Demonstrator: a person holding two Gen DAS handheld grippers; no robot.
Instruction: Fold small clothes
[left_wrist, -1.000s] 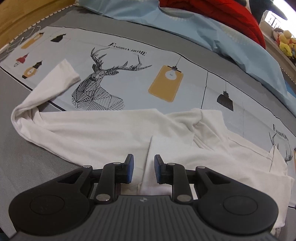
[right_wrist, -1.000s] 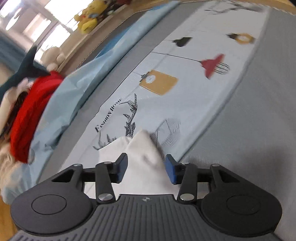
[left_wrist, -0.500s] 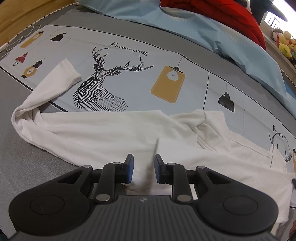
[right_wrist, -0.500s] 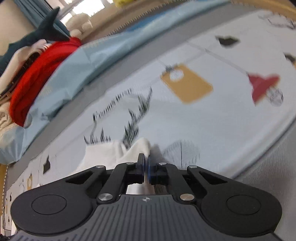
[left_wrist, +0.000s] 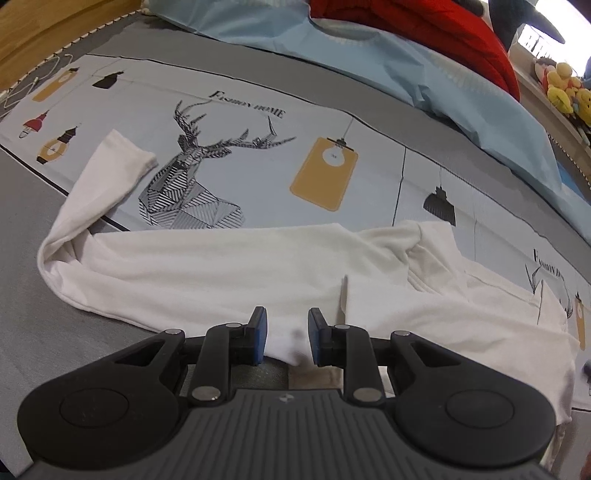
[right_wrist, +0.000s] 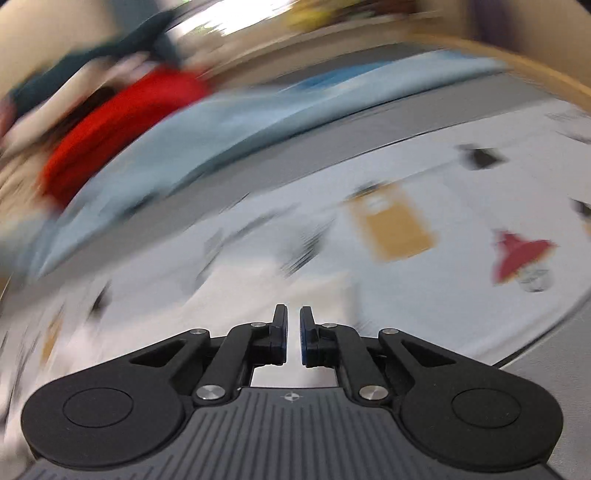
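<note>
While the white long-sleeved cotton shirt (left_wrist: 229, 269) lies flat on the printed grey bedsheet (left_wrist: 369, 122), left gripper (left_wrist: 284, 334) sits open over its near hem; right gripper (right_wrist: 291, 334) nearly closed, possibly pinching cloth; view blurred.

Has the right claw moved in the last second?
Yes. The right claw has swung: the yellow lamp print sits right of it now, and the view is motion-blurred.
</note>
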